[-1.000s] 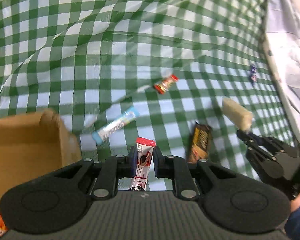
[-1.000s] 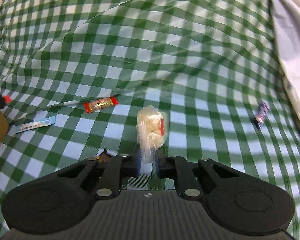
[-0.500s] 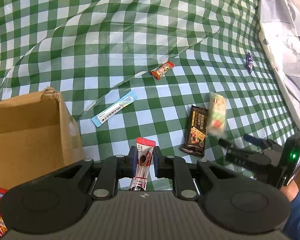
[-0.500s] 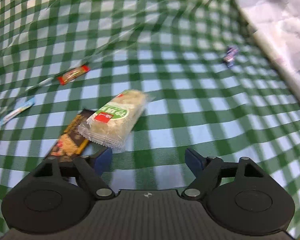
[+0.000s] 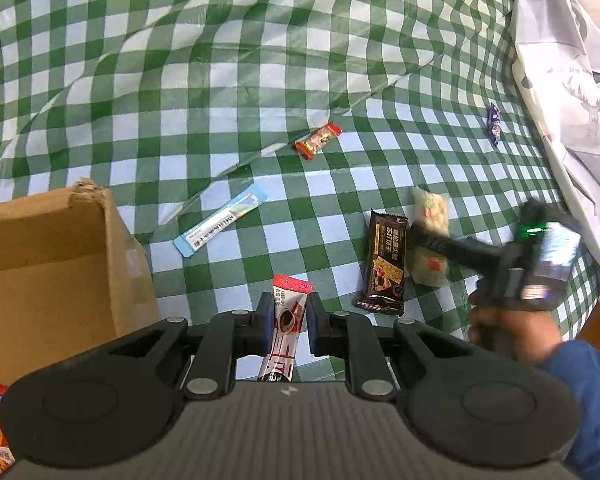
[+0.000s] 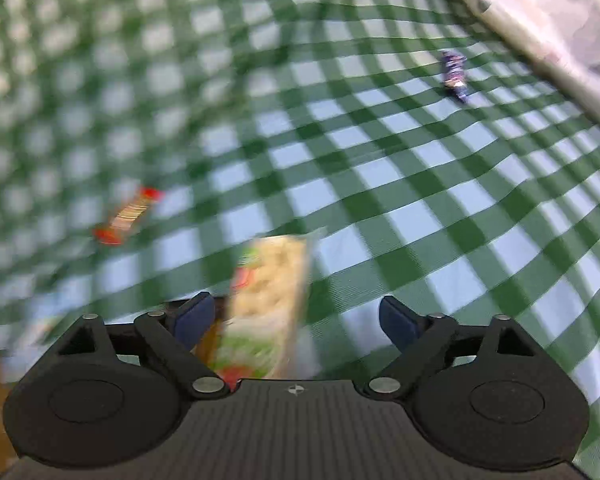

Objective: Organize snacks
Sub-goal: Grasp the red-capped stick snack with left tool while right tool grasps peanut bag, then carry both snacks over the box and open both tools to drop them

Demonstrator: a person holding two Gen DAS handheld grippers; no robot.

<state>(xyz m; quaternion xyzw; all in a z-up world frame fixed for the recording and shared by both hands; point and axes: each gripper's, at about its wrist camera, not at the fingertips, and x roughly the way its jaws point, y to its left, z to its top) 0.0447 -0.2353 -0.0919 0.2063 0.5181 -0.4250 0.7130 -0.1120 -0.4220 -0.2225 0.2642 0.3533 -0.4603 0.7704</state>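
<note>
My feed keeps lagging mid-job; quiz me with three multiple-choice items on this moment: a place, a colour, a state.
1. The dark brown bar lies:
A. inside the cardboard box
B. right beside the pale rice cracker pack
C. on the white cloth

2. The long flat stick packet by the box is:
A. light blue
B. yellow
C. black

3. The left hand-held gripper is:
A. wide open
B. shut on a red-topped sachet
C. shut on nothing

Key: 1 B, their long edges run side by side; 2 A, blue wrapper; 3 B, sachet pinched between the pads.
</note>
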